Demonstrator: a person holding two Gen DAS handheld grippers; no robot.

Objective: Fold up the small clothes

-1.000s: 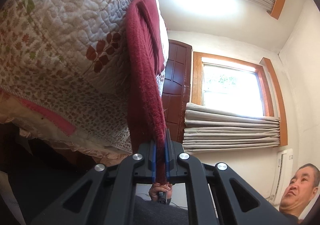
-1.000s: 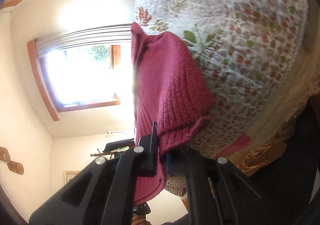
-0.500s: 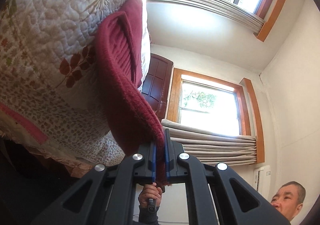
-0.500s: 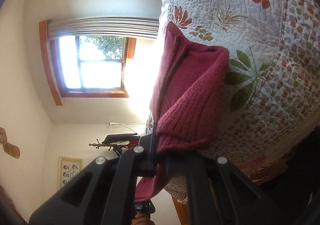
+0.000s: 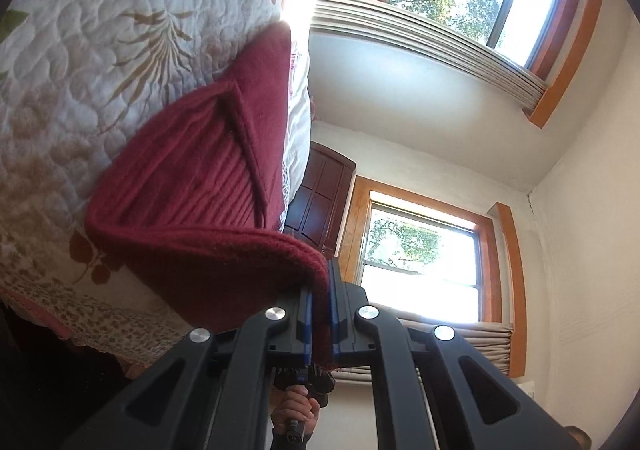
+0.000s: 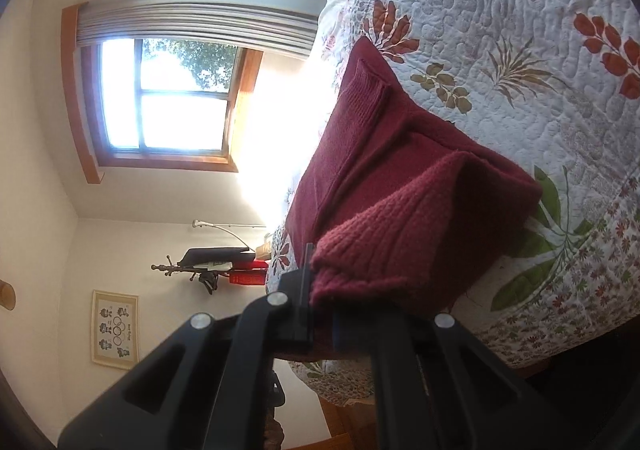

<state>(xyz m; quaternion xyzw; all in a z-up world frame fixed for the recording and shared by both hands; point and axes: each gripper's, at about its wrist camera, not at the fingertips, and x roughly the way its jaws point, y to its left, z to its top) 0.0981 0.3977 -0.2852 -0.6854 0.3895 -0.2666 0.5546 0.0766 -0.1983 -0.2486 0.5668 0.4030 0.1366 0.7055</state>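
Strong daylight pours in through the windows [image 5: 424, 266], which are blown out to near white in both wrist views. In the right wrist view, glare beside the window [image 6: 168, 97] washes out the far edge of the quilt [image 6: 500, 29]. The walls are evenly lit; the red knit garment [image 5: 192, 185] shows soft shading in its folds. Fisheye bending curves the window frames, and dark vignetting rounds off the corners. Focus is fairly sharp, knit texture clear

Left gripper [image 5: 319, 310] fingers [image 5: 304, 314] closed tight on red knit fabric, right gripper [image 6: 320, 310] likewise clamped on fabric, a hand [image 5: 298, 408] gripping a handle beyond the left gripper
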